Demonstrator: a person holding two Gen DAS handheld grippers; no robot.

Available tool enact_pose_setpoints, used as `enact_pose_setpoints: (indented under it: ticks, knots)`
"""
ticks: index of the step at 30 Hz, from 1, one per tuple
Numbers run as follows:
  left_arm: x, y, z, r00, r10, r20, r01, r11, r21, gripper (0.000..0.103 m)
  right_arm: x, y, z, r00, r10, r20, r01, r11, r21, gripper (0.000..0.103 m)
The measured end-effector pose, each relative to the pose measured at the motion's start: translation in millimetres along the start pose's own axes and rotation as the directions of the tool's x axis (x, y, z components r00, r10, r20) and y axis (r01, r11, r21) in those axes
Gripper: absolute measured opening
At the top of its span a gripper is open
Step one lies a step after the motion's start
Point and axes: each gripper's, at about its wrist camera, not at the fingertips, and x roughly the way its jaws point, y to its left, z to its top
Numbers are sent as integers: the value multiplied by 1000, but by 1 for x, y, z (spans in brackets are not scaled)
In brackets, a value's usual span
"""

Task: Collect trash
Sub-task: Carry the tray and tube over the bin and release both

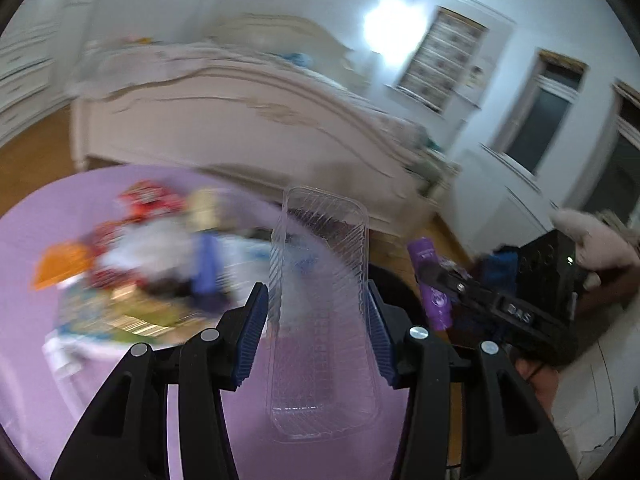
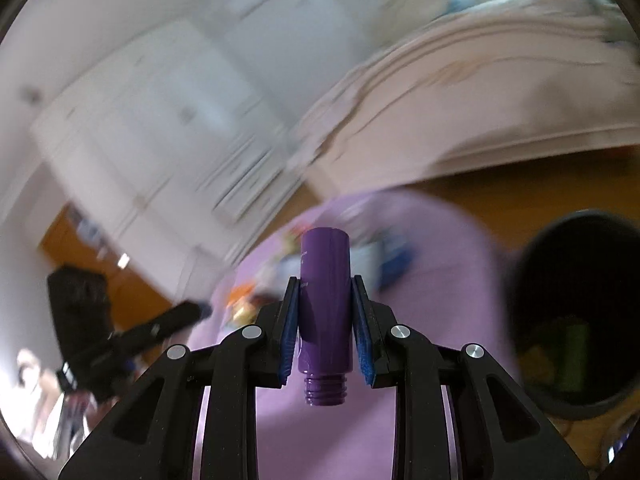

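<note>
Between the blue pads of the left gripper point(image 1: 318, 332) sits a clear plastic tray point(image 1: 320, 312). Both pads press its long sides, so it is held tight. Its long way runs straight out from the fingers, toward twelve o'clock.

The right gripper point(image 2: 324, 316) squeezes a purple bottle point(image 2: 325, 304). The bottle has no cap. Its screw neck points back at six o'clock and its flat bottom points out at twelve. In the left wrist view the same bottle shows at three o'clock from the tray, close by.

Both things are up in the air over a round purple table point(image 1: 48, 208). A blurry heap of trash point(image 1: 136, 264), with red, orange and blue wrappers, lies on the table at about ten o'clock from the tray.

A dark bin point(image 2: 576, 312) stands on the wood floor at three o'clock from the bottle. Something green lies in it. I think the right hand is nearer the bin, so the bottle may go in first. The tray has to cross over to that side.

A big cream bed point(image 1: 240, 116) stands behind it all.
</note>
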Motion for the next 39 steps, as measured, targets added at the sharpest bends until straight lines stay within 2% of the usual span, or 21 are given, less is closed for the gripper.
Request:
enact_pose_setpoints:
  ticks: [2,7,13,18,25,34,38,39]
  knots:
    - [29,-26,6,998,-63,-28,64,997,37,48,-13,-21,5,997,-64,34,63,998,22,26]
    - [93,-76,10,983,-153,-106,164,981,103,48,-35,-79,4,980,-184,78,173,977,128,26]
    - [164,-107,-2,956,-183,-230,216,969,124,48,-35,-138,-8,955,-285,78,261,938,229,26]
    - [202,-116,-14,938,-166,-303,214,968,131,48,-27,-173,-18,943,-327,58,299,911,283,26]
    - [228,-122,-26,923,-135,-360,199,969,147,48,-8,-212,-21,938,-347,14,322,884,339,26]
    - [248,-127,-25,913,-114,-393,187,971,152,48,12,-240,-29,937,-347,-26,331,867,372,26]
    - [253,-128,-26,911,-103,-399,175,973,150,55,15,-244,-29,936,-350,-29,335,866,371,26]
    - [255,-130,-25,913,-100,-396,171,974,149,55,15,-244,-28,936,-352,-32,338,865,372,30]
